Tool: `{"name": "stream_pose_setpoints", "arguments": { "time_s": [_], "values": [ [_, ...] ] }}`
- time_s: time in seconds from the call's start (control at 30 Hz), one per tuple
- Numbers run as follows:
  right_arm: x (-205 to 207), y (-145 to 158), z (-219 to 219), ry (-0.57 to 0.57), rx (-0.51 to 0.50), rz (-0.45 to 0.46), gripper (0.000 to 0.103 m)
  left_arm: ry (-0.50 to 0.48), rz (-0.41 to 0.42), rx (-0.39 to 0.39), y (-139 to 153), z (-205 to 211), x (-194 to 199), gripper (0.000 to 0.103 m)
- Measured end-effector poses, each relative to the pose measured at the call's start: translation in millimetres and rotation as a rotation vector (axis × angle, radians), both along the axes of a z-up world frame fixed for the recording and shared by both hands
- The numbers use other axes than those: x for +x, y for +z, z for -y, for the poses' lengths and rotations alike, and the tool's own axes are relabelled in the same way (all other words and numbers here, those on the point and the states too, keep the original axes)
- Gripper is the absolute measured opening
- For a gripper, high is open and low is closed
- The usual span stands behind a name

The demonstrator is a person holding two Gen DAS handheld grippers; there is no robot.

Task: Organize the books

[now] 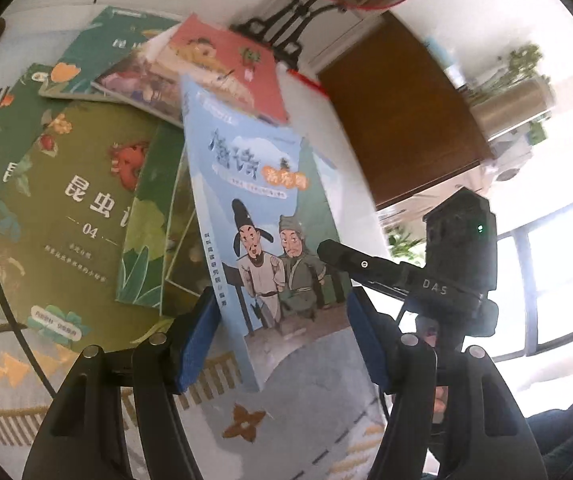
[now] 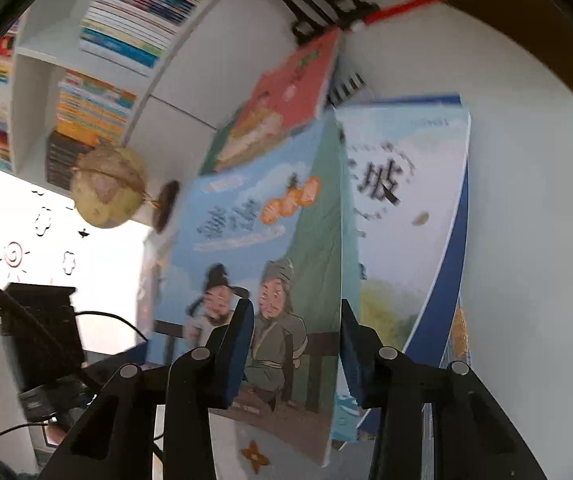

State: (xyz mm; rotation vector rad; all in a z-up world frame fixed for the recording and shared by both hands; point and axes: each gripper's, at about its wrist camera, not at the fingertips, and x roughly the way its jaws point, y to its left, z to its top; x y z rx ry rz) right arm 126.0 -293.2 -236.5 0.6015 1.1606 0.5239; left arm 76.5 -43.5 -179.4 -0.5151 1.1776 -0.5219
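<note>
Right gripper point(image 2: 296, 344) pads straddle blue book point(image 2: 270, 264) lower edge — contact unclear, can't tell if pinching. Left gripper point(image 1: 282, 332) jaws spread, book point(image 1: 262, 216) between them, left pad at spine, right pad apart. Advice: confirm firm pinch near spine before lifting, keep cover from bowing. Book: thin softcover, blue, two cartoon figures — tilted up off pile of green books point(image 1: 86, 200) on rug point(image 1: 306, 420).

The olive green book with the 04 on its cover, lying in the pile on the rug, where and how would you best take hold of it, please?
Probably by the near bottom edge of the olive green book, which lies bare on the rug. Its upper right part sits under a leafy green book, so come in low from the near left side and slide one finger beneath the cover. The left tool looks closest.
</note>
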Motion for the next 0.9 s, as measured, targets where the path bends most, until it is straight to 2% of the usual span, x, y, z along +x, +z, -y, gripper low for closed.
{"name": "stream_pose_setpoints", "arguments": {
  "time_s": [0.07,0.13,0.2,0.27,0.33,0.4,0.47,0.57,0.63,0.77,0.9],
  "values": [
    [0,-6,4,-0.029,0.044,-0.008,0.041,-0.005,-0.022,0.015,-11,6,5,0.061],
    [0,-6,3,-0.033,0.043,-0.009,0.041,0.01,-0.041,0.0,-18,9,7,0.061],
    [-3,-1,-3,-0.012,-0.014,0.013,0.041,0.022,-0.043,-0.001,-19,11,9,0.061],
    [-5,7,-11,0.015,-0.077,0.044,0.041,0.023,-0.022,0.037,-13,16,8,0.061],
    [-11,21,-21,0.042,-0.126,0.102,0.041,-0.004,0.025,0.161,-6,27,7,0.061],
    [-16,32,-30,0.074,-0.158,0.15,0.041,-0.045,0.075,0.323,-1,37,2,0.061],
    [-20,41,-45,0.12,-0.208,0.192,0.041,-0.074,0.109,0.415,0,41,-4,0.06],
    [-28,45,-68,0.168,-0.318,0.256,0.041,-0.087,0.14,0.484,2,39,-16,0.055],
    [-32,47,-79,0.197,-0.343,0.282,0.041,-0.076,0.168,0.515,7,31,-28,0.055],
    [-38,49,-99,0.263,-0.34,0.307,0.041,-0.021,0.174,0.508,14,3,-43,0.054],
    [-52,57,-140,0.358,-0.382,0.37,0.04,0.031,0.198,0.545,24,-28,-57,0.052]
  ]
}}
